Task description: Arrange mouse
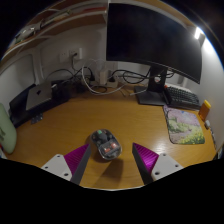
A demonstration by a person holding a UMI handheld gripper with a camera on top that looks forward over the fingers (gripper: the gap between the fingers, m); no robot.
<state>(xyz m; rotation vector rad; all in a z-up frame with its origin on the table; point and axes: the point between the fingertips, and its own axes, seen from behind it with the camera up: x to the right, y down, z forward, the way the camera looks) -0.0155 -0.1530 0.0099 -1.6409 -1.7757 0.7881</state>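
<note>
A small grey mouse [106,146] with a transparent shell and reddish insides lies on the wooden desk [80,120], just ahead of my fingers and nearer the left one. My gripper [111,160] is open, with its two magenta pads [77,156] spread wide on either side. The mouse rests on the desk and neither finger touches it. A colourful mouse pad [186,127] lies on the desk to the right, beyond the right finger.
A large dark monitor [150,40] stands on its stand [154,95] at the back right, with a keyboard [183,97] beside it. Cables and a power strip [95,84] run along the back wall. A laptop [38,96] sits at the back left.
</note>
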